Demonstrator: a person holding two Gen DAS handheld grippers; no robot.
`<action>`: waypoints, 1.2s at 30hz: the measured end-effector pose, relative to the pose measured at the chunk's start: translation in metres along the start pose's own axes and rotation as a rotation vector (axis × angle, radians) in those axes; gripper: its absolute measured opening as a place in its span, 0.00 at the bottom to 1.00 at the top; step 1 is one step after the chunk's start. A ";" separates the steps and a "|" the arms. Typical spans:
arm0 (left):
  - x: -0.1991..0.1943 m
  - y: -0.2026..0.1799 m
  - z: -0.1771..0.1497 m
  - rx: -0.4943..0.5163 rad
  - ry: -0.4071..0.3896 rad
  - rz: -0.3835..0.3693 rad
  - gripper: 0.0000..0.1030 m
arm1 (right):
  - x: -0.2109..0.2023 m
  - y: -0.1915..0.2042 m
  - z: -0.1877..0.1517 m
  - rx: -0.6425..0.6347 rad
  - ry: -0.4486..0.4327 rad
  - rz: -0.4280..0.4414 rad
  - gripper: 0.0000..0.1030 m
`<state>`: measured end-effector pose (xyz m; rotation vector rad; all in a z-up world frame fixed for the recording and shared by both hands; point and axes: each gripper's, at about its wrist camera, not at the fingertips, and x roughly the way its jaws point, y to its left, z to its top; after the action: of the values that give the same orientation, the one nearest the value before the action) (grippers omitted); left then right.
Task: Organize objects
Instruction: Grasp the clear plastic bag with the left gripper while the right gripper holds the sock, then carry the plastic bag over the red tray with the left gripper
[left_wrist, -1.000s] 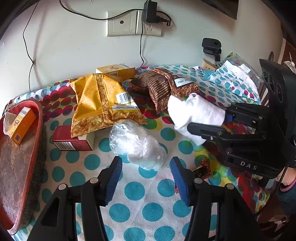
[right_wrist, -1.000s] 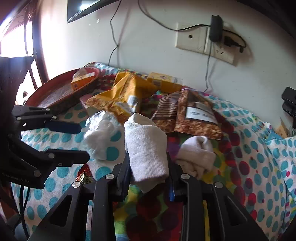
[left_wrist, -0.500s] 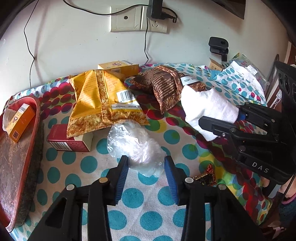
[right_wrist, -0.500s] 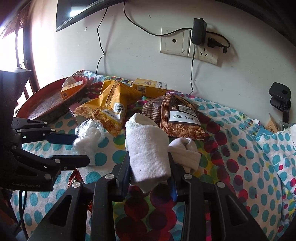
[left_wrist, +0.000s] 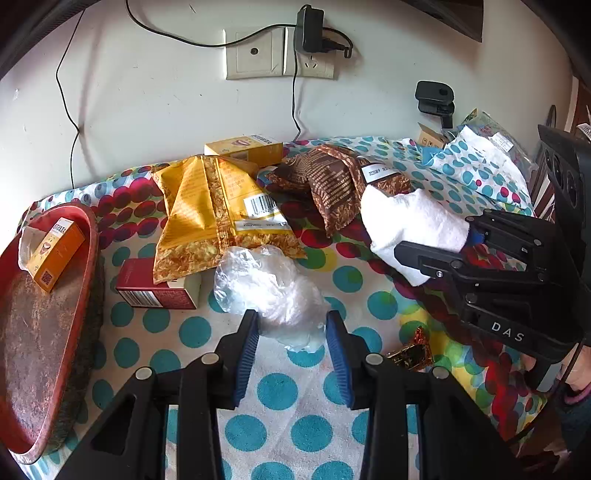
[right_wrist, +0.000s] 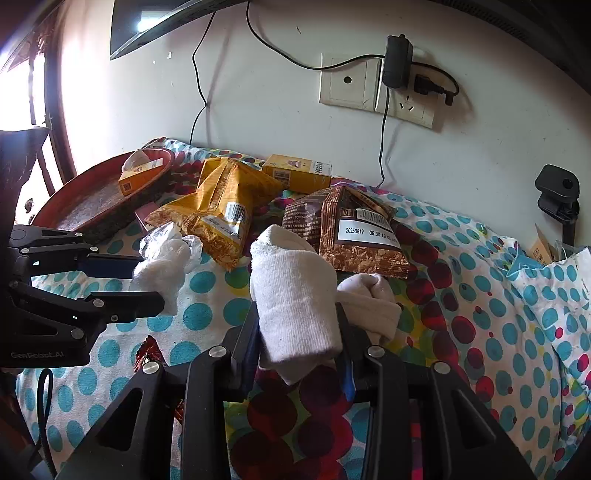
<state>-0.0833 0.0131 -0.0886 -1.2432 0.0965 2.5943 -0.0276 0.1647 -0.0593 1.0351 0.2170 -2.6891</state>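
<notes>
My left gripper (left_wrist: 291, 332) has its blue-padded jaws on either side of the near end of a crumpled clear plastic bag (left_wrist: 266, 284) that lies on the dotted cloth; the pads touch it. The bag also shows in the right wrist view (right_wrist: 166, 254). My right gripper (right_wrist: 299, 332) is shut on a rolled white sock (right_wrist: 291, 295) and holds it above the cloth; it also shows in the left wrist view (left_wrist: 410, 225). A second white sock (right_wrist: 369, 302) lies just right of it.
A red tray (left_wrist: 44, 325) with an orange box (left_wrist: 55, 254) stands at the left. A yellow snack bag (left_wrist: 218, 214), a brown snack bag (left_wrist: 332, 184), a red box (left_wrist: 159, 291), a yellow box (left_wrist: 243, 147) and a gold wrapper (left_wrist: 410, 350) lie on the cloth. The wall with sockets is behind.
My left gripper has moved forward and narrowed its jaws around the plastic bag. My right gripper has lifted slightly with the sock in it.
</notes>
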 end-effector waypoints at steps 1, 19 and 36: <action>-0.001 0.001 0.000 0.005 0.001 -0.002 0.37 | 0.000 0.000 0.000 0.001 0.002 -0.001 0.33; -0.032 0.041 0.007 -0.008 -0.040 0.055 0.37 | 0.004 0.003 0.000 -0.022 0.025 -0.024 0.33; -0.060 0.098 0.010 -0.114 -0.087 0.146 0.37 | 0.010 0.008 -0.002 -0.044 0.049 -0.034 0.33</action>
<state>-0.0813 -0.0919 -0.0410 -1.1998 0.0234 2.8107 -0.0316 0.1557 -0.0678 1.0941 0.3036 -2.6784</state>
